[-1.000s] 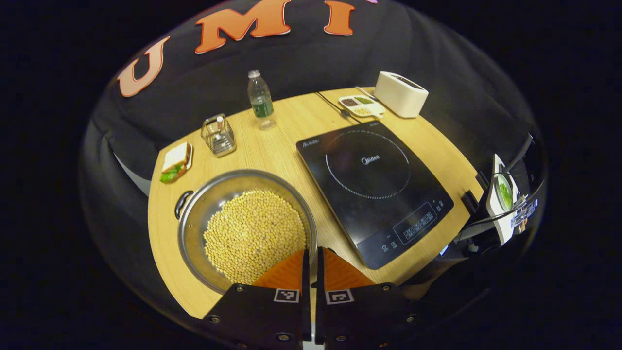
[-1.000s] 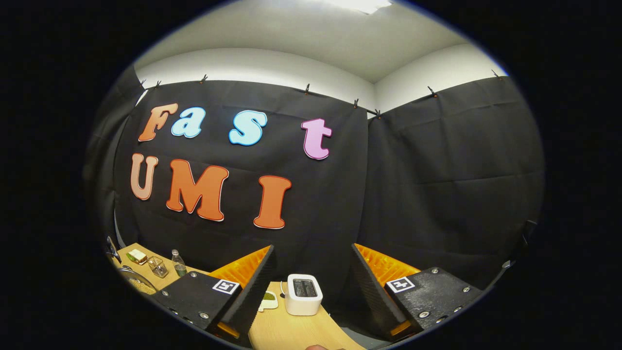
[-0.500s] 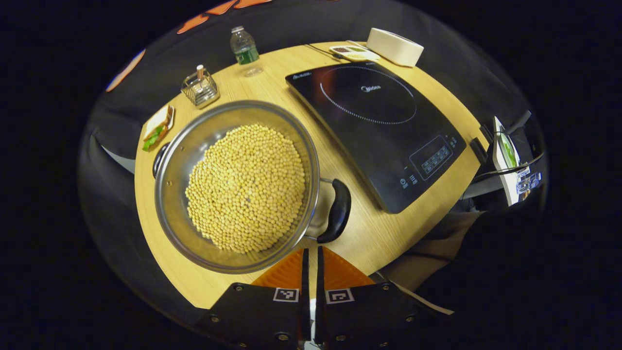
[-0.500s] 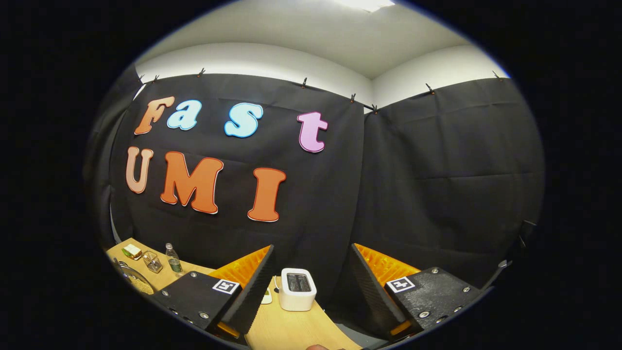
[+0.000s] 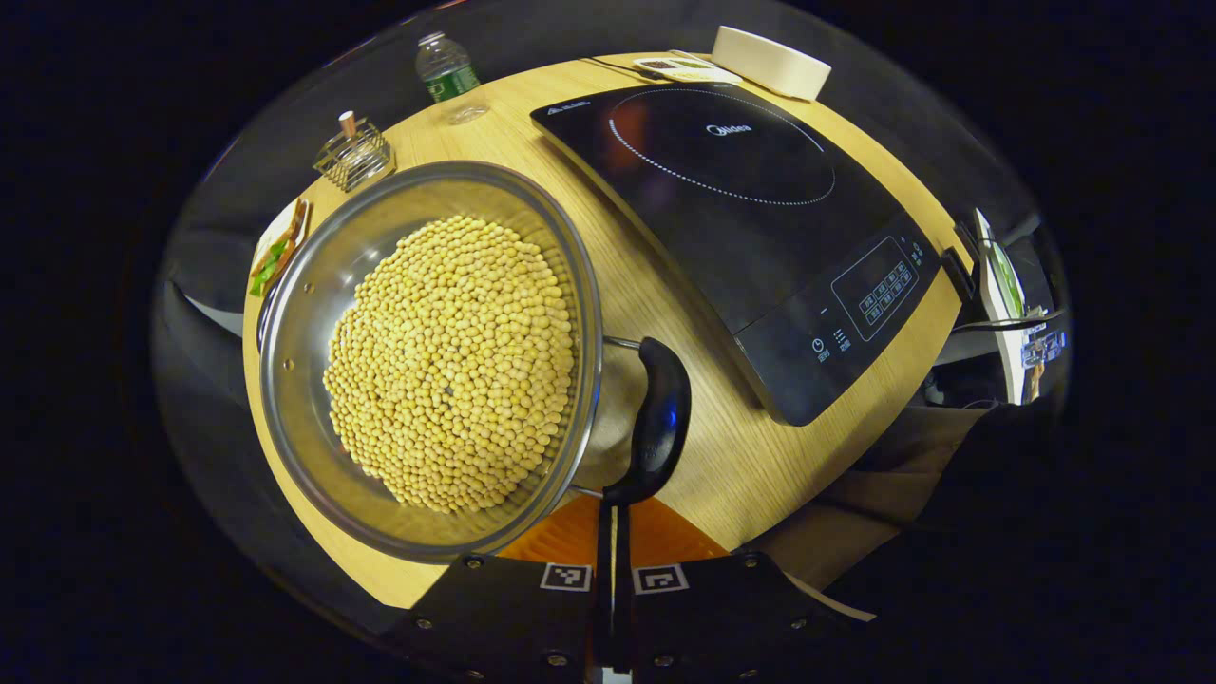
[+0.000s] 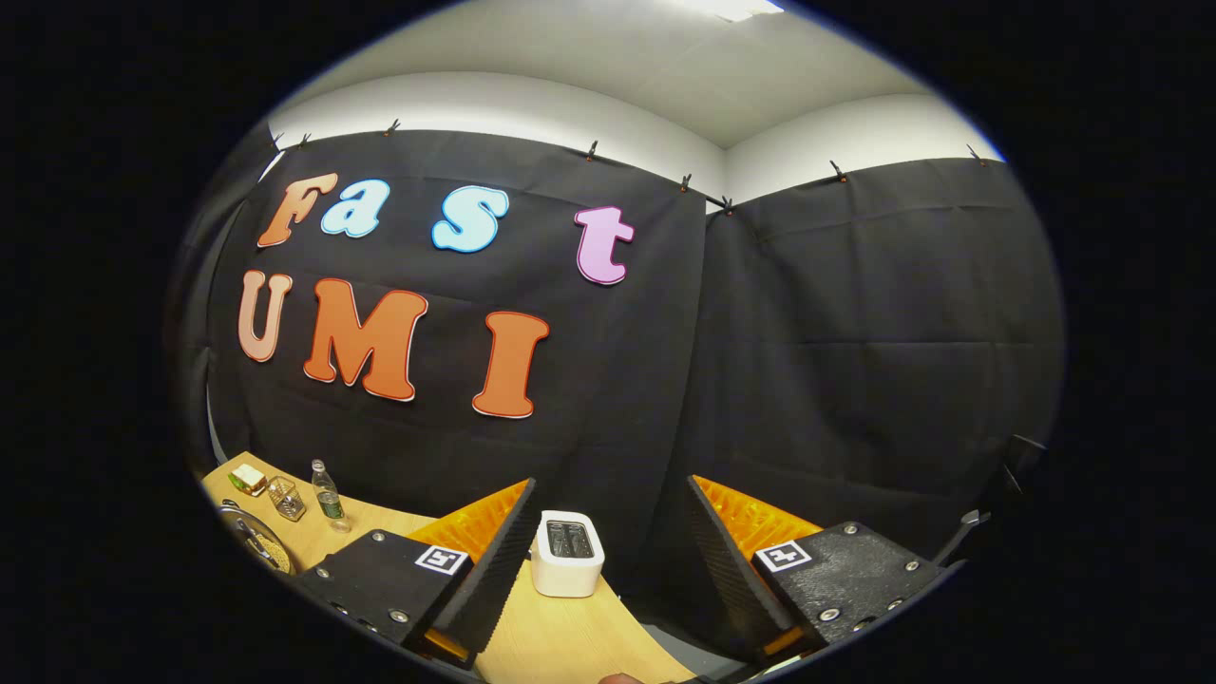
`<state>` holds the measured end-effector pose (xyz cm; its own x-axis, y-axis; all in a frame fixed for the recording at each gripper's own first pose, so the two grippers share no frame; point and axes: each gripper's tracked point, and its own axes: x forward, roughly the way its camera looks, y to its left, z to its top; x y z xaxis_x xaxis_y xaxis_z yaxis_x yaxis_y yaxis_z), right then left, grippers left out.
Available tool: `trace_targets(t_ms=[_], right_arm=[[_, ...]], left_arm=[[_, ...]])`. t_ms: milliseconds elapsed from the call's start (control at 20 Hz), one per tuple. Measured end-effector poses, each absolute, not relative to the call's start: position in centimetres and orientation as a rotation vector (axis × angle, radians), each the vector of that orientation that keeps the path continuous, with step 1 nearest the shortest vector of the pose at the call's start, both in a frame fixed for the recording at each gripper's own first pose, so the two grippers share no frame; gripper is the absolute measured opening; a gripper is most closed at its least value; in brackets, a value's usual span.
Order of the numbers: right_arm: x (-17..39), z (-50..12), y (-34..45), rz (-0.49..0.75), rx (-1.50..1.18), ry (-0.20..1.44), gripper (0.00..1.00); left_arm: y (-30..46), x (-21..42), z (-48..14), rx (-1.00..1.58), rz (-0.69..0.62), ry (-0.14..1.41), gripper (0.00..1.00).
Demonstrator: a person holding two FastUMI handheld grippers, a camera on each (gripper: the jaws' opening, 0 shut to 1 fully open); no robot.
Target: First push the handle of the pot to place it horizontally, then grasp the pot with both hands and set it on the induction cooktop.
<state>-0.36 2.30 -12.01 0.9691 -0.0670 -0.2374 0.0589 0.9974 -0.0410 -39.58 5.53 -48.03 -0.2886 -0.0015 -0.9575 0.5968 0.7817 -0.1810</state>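
Left gripper view: my left claw [image 5: 613, 518] has its fingers pressed together, tips just under the lower end of the pot's black handle [image 5: 654, 423]; I cannot tell if they touch. The pot [image 5: 313, 313], full of yellow beans [image 5: 451, 361], sits on the desk [image 5: 703, 456] beside the cooktop [image 5: 760, 209]. Right gripper view: my right claw [image 6: 608, 541] is spread wide, holding nothing, aimed at the black cloth above a toaster [image 6: 567, 554] on the desk's far end.
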Motion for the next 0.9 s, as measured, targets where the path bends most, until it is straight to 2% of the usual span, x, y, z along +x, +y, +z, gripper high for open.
trace_targets(t_ms=[900], right_arm=[[-4.8, -13.4, -2.1, -0.212, -0.06, 0.331, 0.94]], left_arm=[[0.0, -35.0, -52.0, 0.467, -0.636, 1.746, 0.02]])
